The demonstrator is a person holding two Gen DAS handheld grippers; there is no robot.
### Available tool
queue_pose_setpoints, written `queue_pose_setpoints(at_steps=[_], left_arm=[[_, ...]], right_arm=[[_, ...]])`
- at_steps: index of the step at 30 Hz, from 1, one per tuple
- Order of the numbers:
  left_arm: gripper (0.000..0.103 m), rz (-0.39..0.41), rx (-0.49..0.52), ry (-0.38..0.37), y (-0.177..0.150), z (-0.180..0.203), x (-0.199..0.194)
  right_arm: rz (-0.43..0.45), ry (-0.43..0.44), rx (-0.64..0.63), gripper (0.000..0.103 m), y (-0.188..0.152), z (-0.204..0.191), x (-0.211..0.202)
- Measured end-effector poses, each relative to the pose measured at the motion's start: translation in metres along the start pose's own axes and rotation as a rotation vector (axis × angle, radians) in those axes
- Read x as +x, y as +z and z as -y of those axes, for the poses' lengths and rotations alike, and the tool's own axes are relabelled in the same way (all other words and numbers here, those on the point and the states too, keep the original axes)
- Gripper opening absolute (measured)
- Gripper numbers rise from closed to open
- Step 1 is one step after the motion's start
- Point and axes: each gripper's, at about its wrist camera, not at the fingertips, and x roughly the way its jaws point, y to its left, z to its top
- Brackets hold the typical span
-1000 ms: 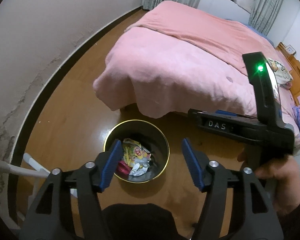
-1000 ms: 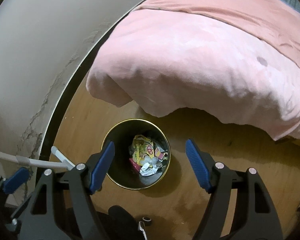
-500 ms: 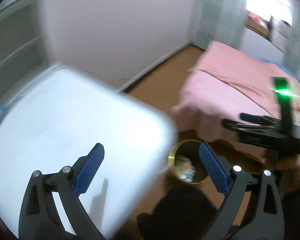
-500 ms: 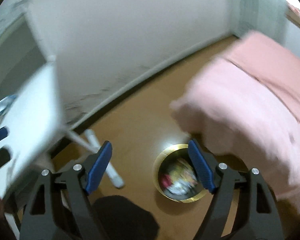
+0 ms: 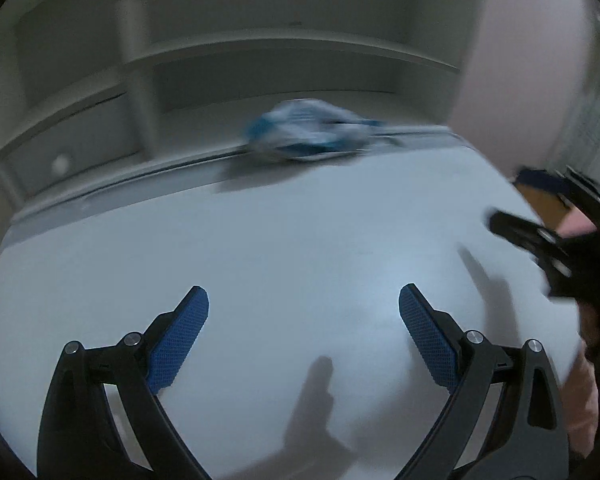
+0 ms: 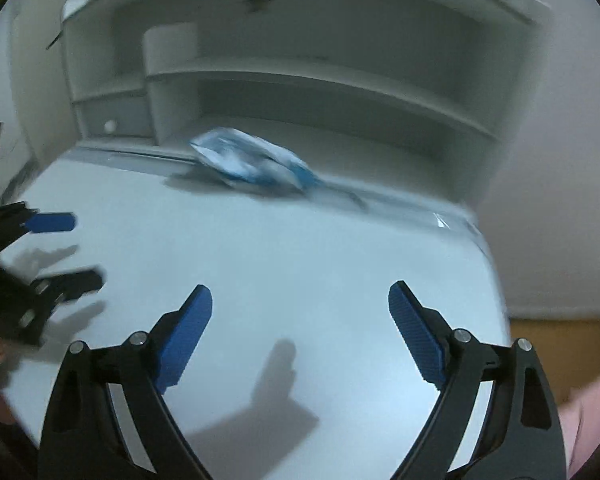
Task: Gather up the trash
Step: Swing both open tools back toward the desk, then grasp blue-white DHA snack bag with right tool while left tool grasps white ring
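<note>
A crumpled blue and white wrapper [image 5: 308, 132] lies at the far edge of a white desk [image 5: 300, 248], blurred by motion. It also shows in the right wrist view [image 6: 252, 160]. My left gripper [image 5: 304, 312] is open and empty over the near part of the desk. My right gripper [image 6: 300, 308] is open and empty too, beside it. The left gripper shows at the left of the right wrist view [image 6: 56, 248]. The right gripper shows at the right of the left wrist view [image 5: 540, 216]. The bin is out of view.
Grey-white shelves [image 6: 300, 80] with a small drawer [image 6: 112, 120] stand behind the desk. A pale wall [image 6: 560, 200] and a strip of wooden floor [image 6: 560, 344] lie to the right of the desk's edge.
Both grippers swung up and left, away from the bin and pink bed, and now face the white desk with the wrapper. Both stayed open.
</note>
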Motion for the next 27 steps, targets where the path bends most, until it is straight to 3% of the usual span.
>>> queue_pose_setpoints(at_steps=[6,14,15,18,22,27], left_arm=[[0.093,-0.016,-0.048,0.050,0.000,-0.051,0.009],[0.093,-0.024,-0.044,0.063,0.015,-0.079,0.026],[0.093,-0.028,-0.044,0.066,0.017,-0.079,0.030],[0.093,-0.027,-0.044,0.067,0.022,-0.076,0.035],[0.093,-0.017,-0.031,0.075,0.035,-0.066,0.047],[0.093,0.009,-0.003,0.105,0.065,-0.040,0.064]], right_arm=[[-0.020,0.005,-0.181,0.087,0.074,-0.037,0.093],[-0.062,0.055,-0.296,0.084,0.095,-0.038,0.144],[-0.063,0.061,-0.295,0.079,0.095,-0.037,0.146],[-0.048,0.068,-0.292,0.042,0.092,-0.035,0.142],[0.006,0.093,-0.229,0.035,0.084,-0.024,0.116],[0.056,0.083,-0.099,0.035,0.066,0.001,0.067]])
